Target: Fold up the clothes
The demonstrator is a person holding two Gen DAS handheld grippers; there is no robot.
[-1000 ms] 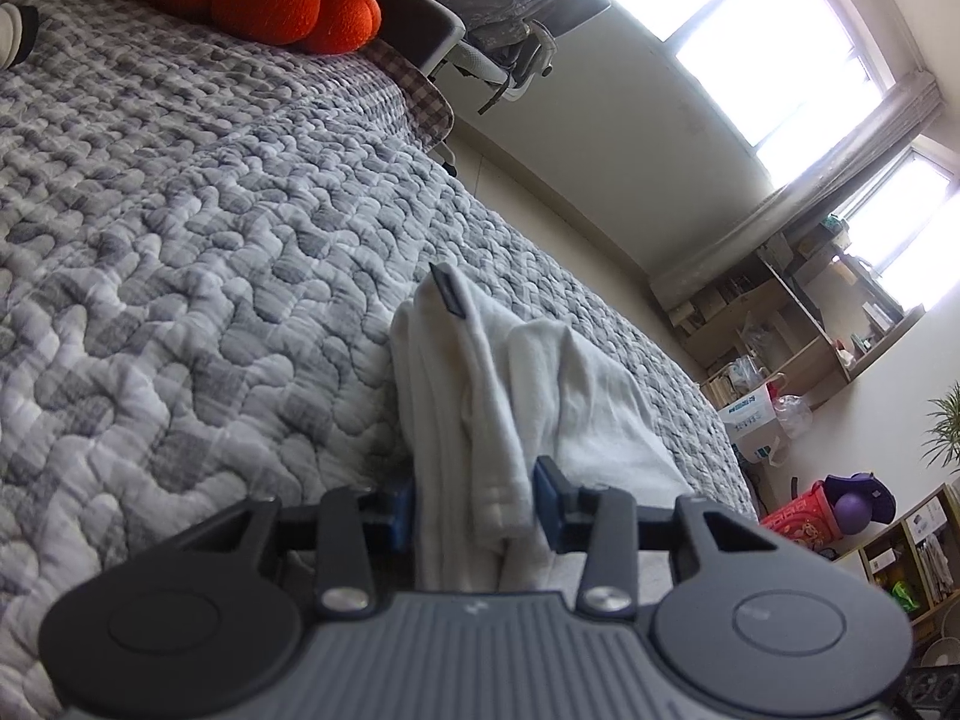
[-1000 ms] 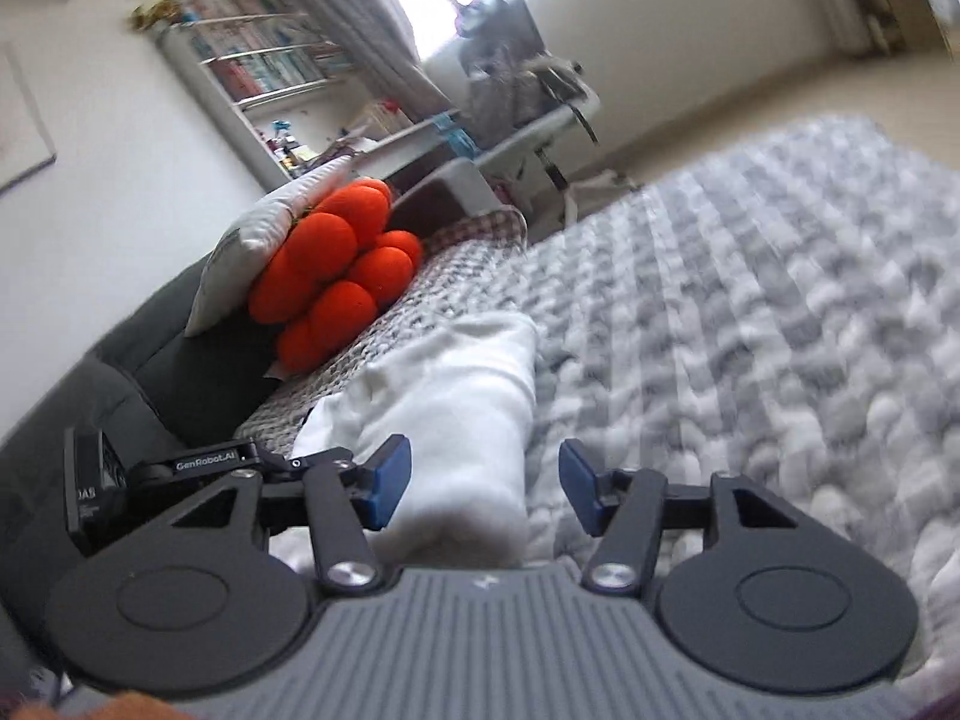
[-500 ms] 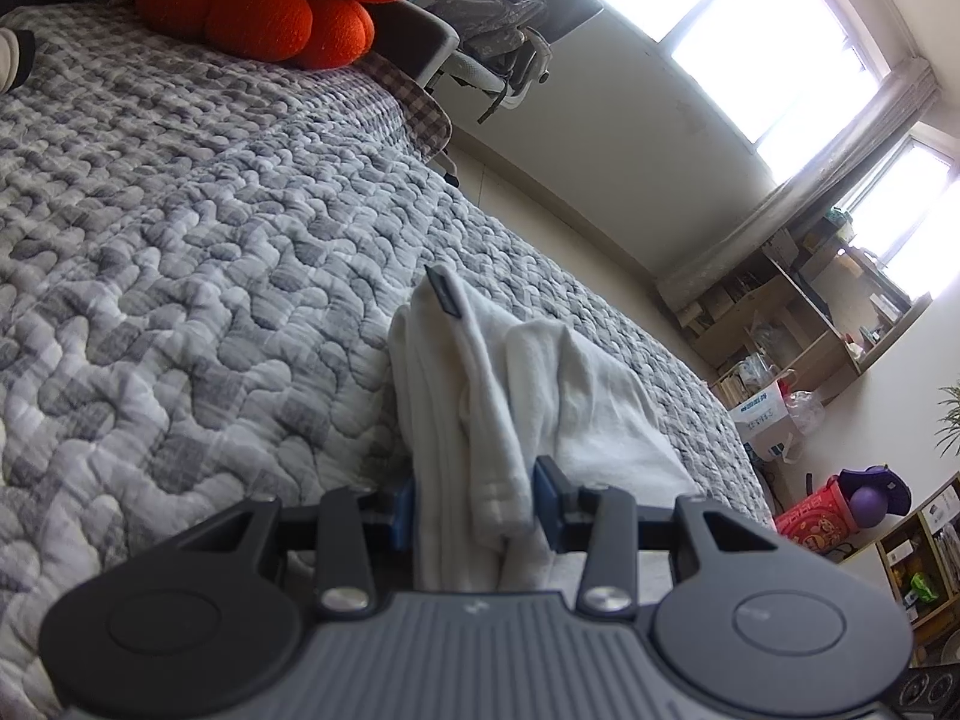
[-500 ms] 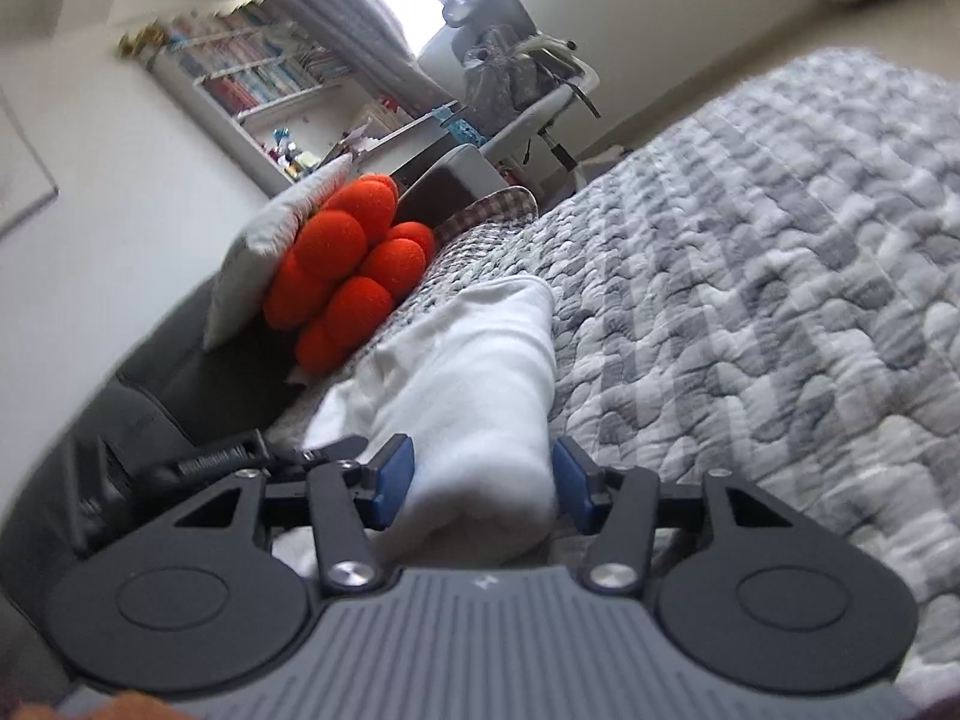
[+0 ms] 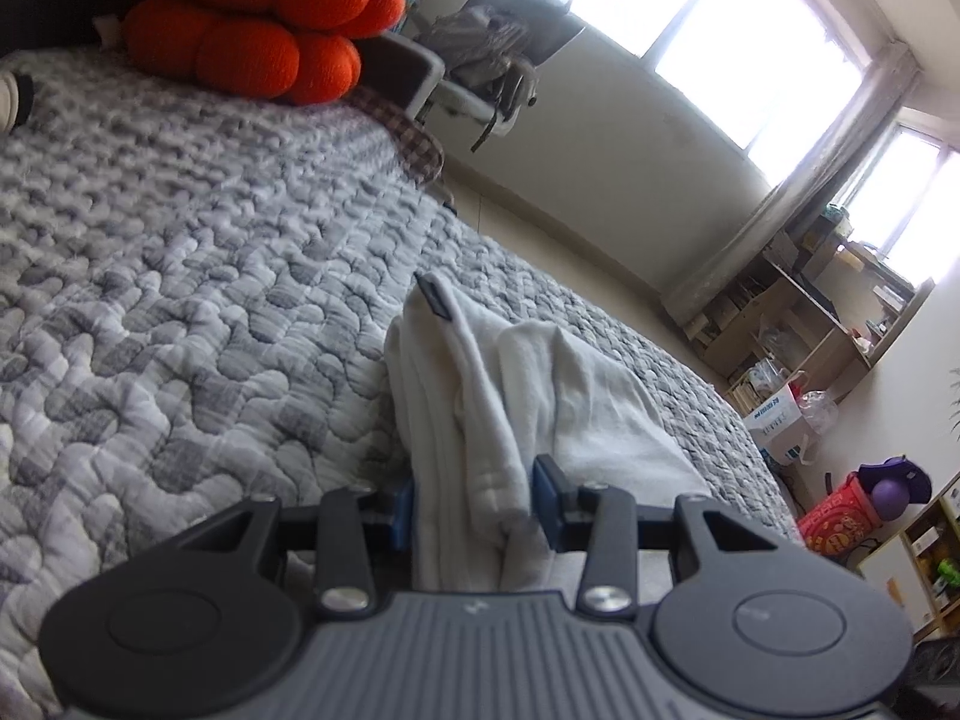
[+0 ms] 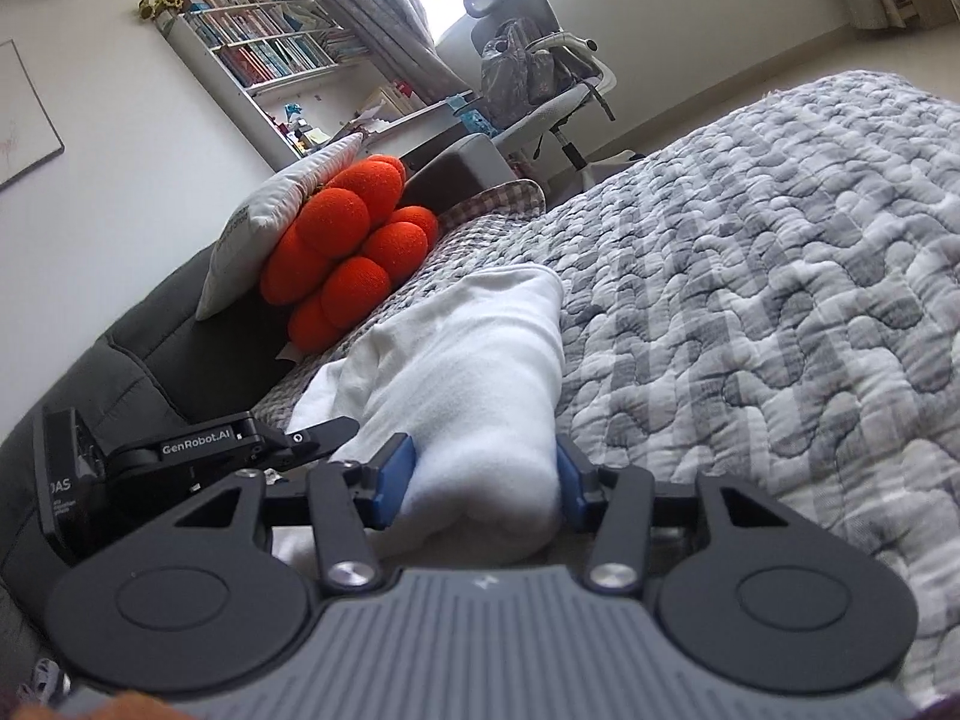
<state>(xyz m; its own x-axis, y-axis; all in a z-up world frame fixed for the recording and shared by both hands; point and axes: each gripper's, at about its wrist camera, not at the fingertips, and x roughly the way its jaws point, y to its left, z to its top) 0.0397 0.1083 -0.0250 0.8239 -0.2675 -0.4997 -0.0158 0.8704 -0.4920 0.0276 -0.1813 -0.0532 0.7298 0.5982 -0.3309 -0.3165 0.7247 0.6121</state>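
Observation:
A white folded garment (image 5: 510,396) lies on the grey quilted bed (image 5: 180,276), a dark label at its far tip. In the left wrist view my left gripper (image 5: 474,501) is shut on the garment's near edge, blue pads pressing its layers. In the right wrist view the same white garment (image 6: 468,372) shows as a thick roll running away from me, and my right gripper (image 6: 480,480) is shut on its near end, pads squeezing both sides. The left gripper's black body (image 6: 180,456) lies just left of the roll.
An orange knotted cushion (image 6: 348,258) and a white pillow (image 6: 270,222) sit at the bed's head. An office chair with a bag (image 6: 540,78) stands beyond the bed. Bookshelves (image 6: 264,54), wooden shelves (image 5: 798,312) and boxes line the walls. Bare quilt (image 6: 780,300) spreads to the right.
My right gripper moved forward onto the roll and closed on it; a second ago it stood open short of it. The left gripper kept its hold, its view shifting slightly.

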